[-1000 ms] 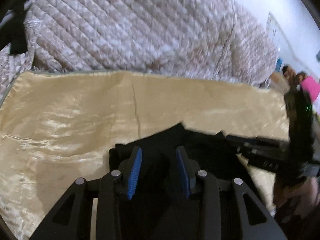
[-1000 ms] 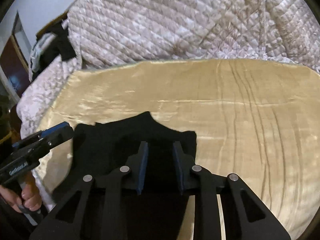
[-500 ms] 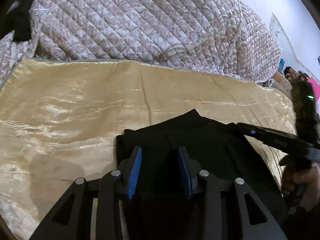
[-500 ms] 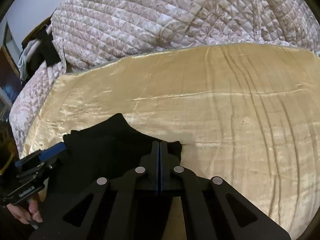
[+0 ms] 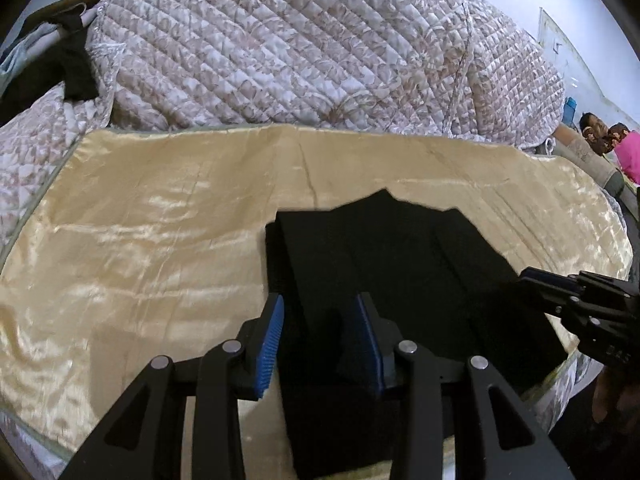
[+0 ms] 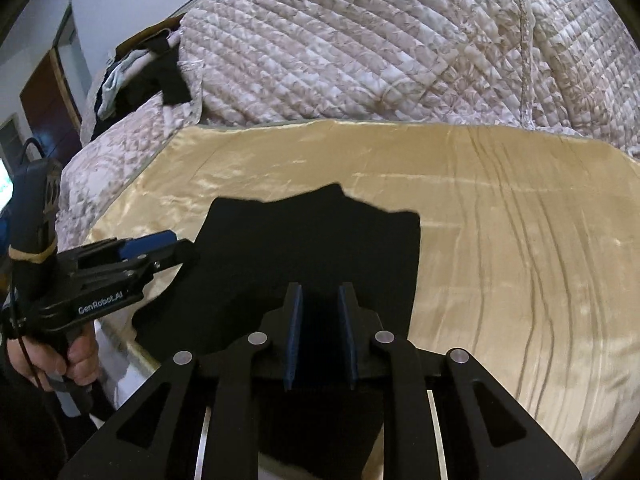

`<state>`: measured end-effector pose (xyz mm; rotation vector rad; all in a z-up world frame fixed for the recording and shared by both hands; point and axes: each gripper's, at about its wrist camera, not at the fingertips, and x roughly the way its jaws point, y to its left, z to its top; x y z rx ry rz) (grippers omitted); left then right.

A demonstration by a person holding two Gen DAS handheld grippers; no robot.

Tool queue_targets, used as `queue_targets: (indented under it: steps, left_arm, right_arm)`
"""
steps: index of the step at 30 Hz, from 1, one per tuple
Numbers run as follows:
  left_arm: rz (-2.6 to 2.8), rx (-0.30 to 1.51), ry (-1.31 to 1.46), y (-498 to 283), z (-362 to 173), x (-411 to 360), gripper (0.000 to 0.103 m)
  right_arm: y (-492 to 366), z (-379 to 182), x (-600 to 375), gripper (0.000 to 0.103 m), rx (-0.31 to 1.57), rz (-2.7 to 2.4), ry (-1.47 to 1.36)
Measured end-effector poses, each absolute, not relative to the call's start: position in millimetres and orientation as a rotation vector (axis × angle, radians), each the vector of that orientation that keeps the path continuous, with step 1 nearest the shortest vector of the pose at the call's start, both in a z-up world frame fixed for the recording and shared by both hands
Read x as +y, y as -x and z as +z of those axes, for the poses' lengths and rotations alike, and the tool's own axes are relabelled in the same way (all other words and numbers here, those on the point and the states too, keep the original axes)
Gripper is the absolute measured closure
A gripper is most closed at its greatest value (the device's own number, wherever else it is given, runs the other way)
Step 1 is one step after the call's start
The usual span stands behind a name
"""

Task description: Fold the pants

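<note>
The black pants (image 5: 400, 264) lie folded flat on the golden satin sheet (image 5: 160, 240) near the bed's front edge; they also show in the right wrist view (image 6: 320, 240). My left gripper (image 5: 320, 312) is open, its blue pads over the pants' left part, holding nothing. My right gripper (image 6: 319, 304) is open over the pants' right part. The right gripper shows at the right of the left wrist view (image 5: 576, 296), and the left gripper at the left of the right wrist view (image 6: 160, 248).
A quilted floral comforter (image 5: 300, 52) is bunched along the back of the bed. Dark clothes (image 6: 152, 76) hang over a rail at the back left. A brown door (image 6: 44, 108) stands at far left. People (image 5: 608, 136) sit at far right.
My right gripper, shut half a second ago, has opened. Both grippers have drawn back a little toward the front edge. The pants lie flatter on the sheet.
</note>
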<state>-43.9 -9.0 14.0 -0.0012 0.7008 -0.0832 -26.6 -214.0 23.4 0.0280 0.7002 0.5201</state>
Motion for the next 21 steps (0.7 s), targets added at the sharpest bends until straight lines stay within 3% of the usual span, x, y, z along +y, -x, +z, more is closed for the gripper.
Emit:
queue_targets:
  steps: [9,21]
  left_arm:
    - [-0.071,0.713,-0.024,52.2,-4.5,-6.1,0.062]
    - [-0.06,0.696,0.031,54.3,-3.9,13.0,0.062]
  right_arm:
    - [42.6,-1.8,-189.2,0.084,0.707,0.527,0.105]
    - [46.5,2.2,-198.0,0.083,0.67,0.519,0.06]
